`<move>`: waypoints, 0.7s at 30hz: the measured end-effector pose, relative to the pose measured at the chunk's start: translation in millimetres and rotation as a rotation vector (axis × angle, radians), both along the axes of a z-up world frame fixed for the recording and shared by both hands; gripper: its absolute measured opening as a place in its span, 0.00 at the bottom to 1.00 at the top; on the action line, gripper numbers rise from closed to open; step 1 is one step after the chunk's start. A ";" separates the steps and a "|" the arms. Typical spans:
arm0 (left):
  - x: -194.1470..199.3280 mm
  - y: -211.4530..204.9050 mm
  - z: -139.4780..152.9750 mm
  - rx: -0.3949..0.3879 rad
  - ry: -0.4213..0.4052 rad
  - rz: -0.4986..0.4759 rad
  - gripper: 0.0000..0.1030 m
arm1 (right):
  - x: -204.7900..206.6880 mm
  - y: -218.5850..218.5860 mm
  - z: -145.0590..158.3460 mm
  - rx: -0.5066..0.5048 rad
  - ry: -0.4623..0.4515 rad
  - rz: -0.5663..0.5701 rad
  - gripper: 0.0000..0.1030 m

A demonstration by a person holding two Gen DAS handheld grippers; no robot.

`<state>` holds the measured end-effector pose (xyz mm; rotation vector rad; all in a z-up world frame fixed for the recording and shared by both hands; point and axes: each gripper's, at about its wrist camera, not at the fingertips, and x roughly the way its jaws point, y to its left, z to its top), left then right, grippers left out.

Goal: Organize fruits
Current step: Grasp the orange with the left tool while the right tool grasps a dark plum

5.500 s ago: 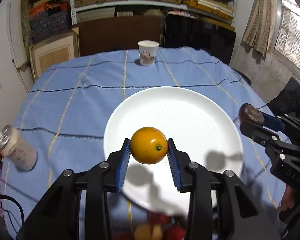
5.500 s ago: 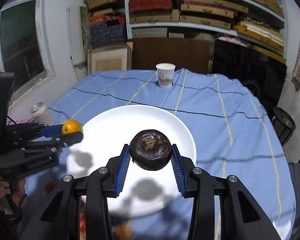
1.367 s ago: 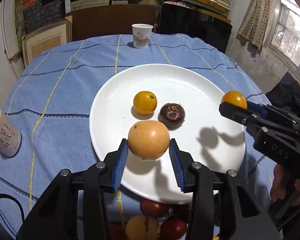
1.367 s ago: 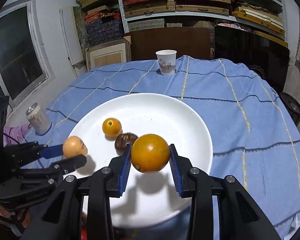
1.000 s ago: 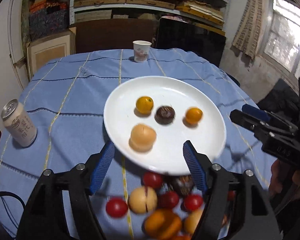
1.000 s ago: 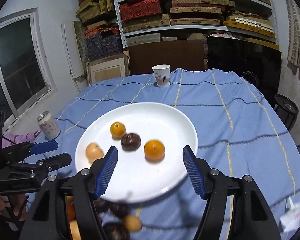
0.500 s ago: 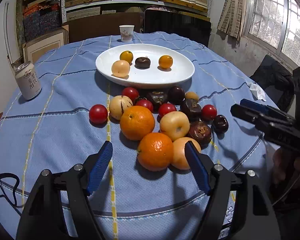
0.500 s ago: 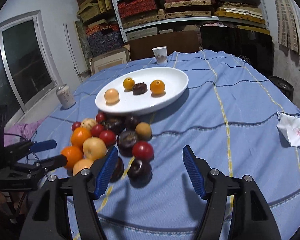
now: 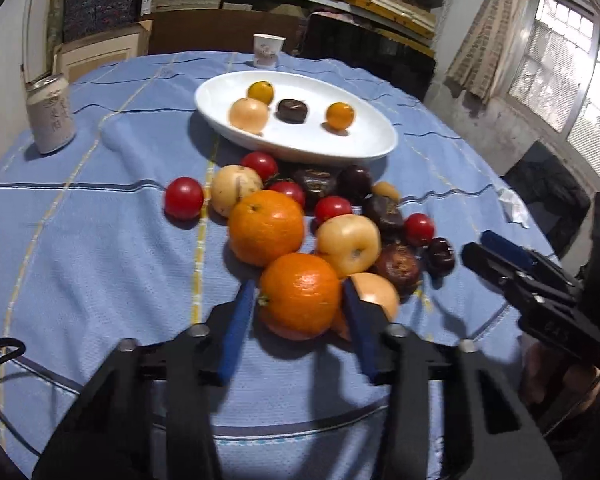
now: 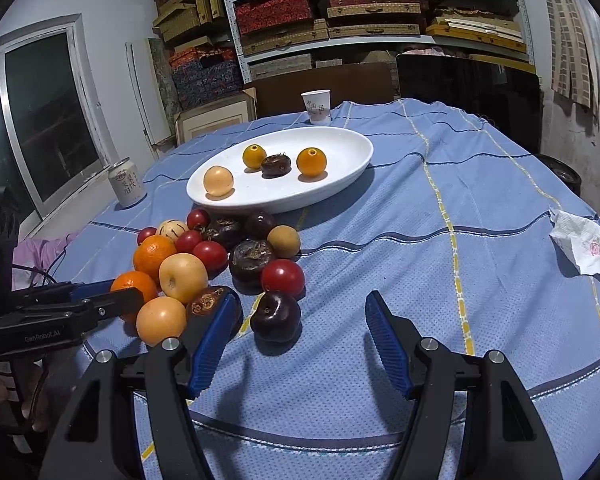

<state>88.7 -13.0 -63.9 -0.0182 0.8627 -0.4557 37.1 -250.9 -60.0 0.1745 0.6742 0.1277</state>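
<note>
The left gripper has its blue-padded jaws closing around the nearest round orange fruit at the front of the heap on the blue checked tablecloth. The right gripper hangs open and empty, a dark purple plum just ahead between its fingers. Four fruits lie on the white oval plate.

Four fruits on one plate; one can; one paper cup; two grippers
</note>
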 end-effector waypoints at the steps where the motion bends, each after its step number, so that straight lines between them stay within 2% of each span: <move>1: -1.1 -1.1 -0.2 0.001 -0.008 0.001 0.41 | 0.2 -0.7 -0.3 0.005 0.003 0.000 0.66; 6: -0.1 6.8 -3.0 -0.074 0.025 -0.003 0.40 | 1.1 -3.0 -1.0 0.022 0.013 0.004 0.66; 13: -9.6 6.3 3.4 -0.050 -0.002 0.003 0.40 | 0.8 -0.2 -0.4 0.003 0.011 0.012 0.66; 18: -18.8 11.6 19.4 -0.040 -0.062 0.013 0.40 | 4.3 12.9 -1.1 -0.073 0.041 0.040 0.66; 21: -20.8 14.4 22.2 -0.035 -0.069 0.018 0.40 | 12.9 21.0 -3.2 -0.110 0.087 0.052 0.57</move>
